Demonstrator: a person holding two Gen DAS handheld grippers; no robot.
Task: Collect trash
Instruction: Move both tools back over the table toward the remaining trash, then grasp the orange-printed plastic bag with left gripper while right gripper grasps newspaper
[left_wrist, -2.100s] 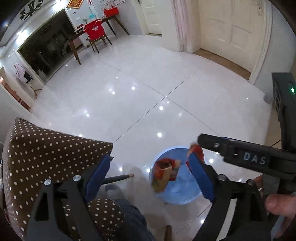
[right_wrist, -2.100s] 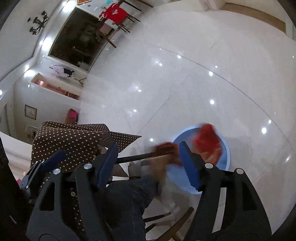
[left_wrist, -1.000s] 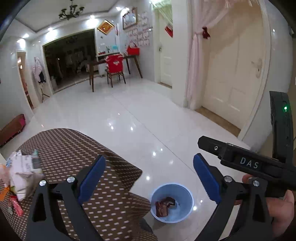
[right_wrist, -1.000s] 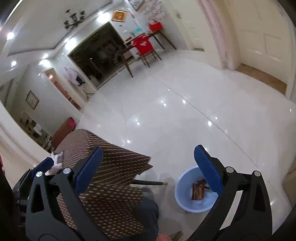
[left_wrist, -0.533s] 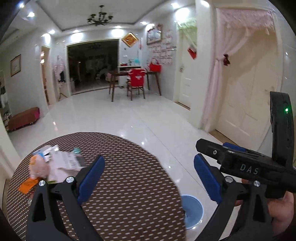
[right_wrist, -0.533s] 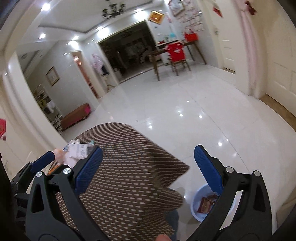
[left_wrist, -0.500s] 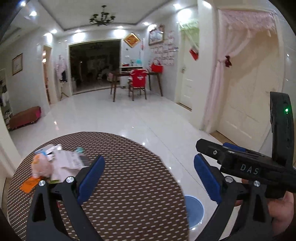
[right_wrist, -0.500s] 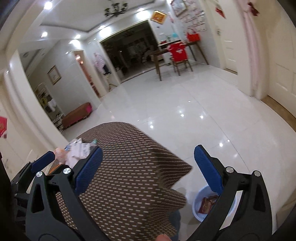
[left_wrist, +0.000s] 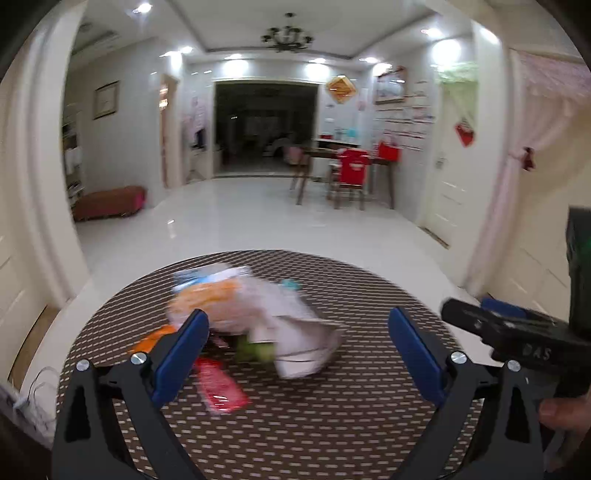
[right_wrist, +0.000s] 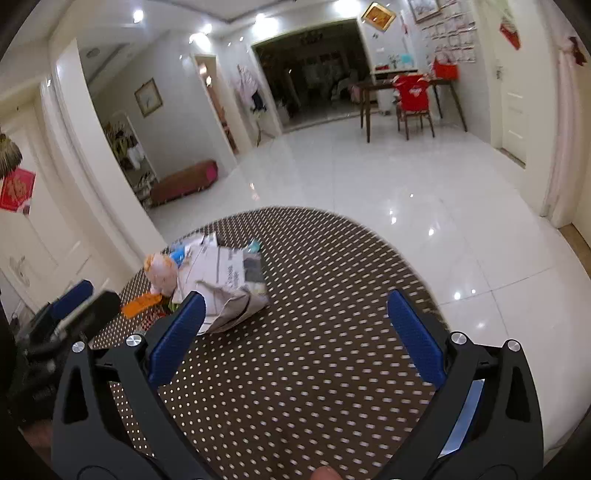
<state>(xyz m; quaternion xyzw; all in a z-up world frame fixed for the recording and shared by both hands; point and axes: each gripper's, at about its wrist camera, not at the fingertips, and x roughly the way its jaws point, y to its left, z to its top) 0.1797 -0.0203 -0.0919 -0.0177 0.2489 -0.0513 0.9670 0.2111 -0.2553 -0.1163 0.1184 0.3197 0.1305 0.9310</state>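
The left tongs (left_wrist: 295, 347) gape wide and empty before a heap of crumpled white paper and coloured wrappers (left_wrist: 255, 314) on the round brown dotted bench (left_wrist: 332, 406). The right tongs (right_wrist: 291, 328), equally wide, hover rightward. A careless pinch might scatter loose wrappers.

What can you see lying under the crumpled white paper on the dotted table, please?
Poking out beneath the crumpled white paper: something green, an orange wrapper and a red packet. Anything deeper in the pile is covered.

A home's living and dining hall is being shown: a chandelier (left_wrist: 286, 37), a dining table (right_wrist: 399, 86), a red-covered chair (left_wrist: 349, 175) and framed pictures (right_wrist: 148, 96) are being seen.
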